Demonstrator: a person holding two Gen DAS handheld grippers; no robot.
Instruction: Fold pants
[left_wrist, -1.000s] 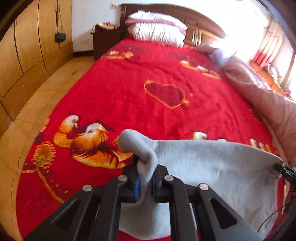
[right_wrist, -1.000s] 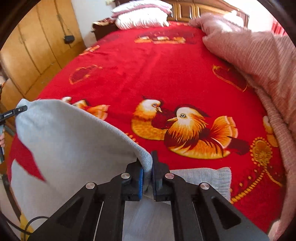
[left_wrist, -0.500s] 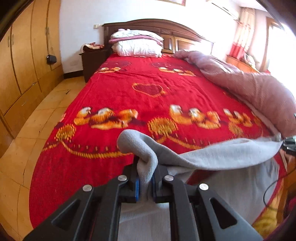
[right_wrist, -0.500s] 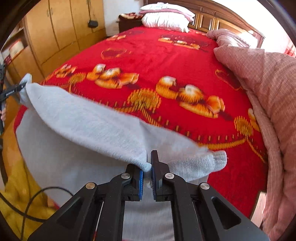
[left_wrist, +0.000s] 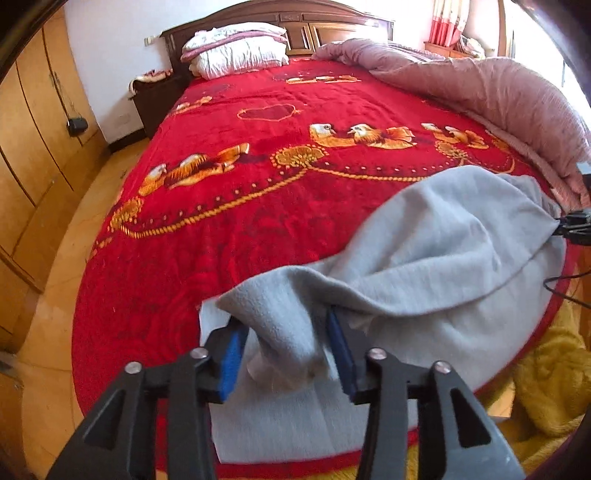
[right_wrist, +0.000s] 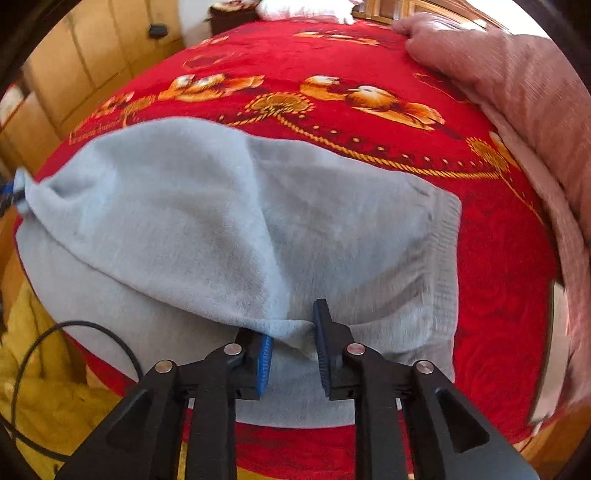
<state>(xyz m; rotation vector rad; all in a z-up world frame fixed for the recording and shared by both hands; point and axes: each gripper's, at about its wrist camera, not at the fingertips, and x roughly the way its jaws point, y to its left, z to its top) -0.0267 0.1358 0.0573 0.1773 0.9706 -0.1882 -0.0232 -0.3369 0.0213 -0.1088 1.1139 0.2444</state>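
Both grippers have carried the soft grey fleece pants down onto the red patterned bedspread; left gripper and right gripper have just been opening, fabric loose between released jaws.

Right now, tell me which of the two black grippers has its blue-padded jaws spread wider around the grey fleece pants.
The left gripper: its jaws, just opened, stand wide around a hanging fold of the grey fleece pants. The right gripper, also just opened, leaves a narrower gap.
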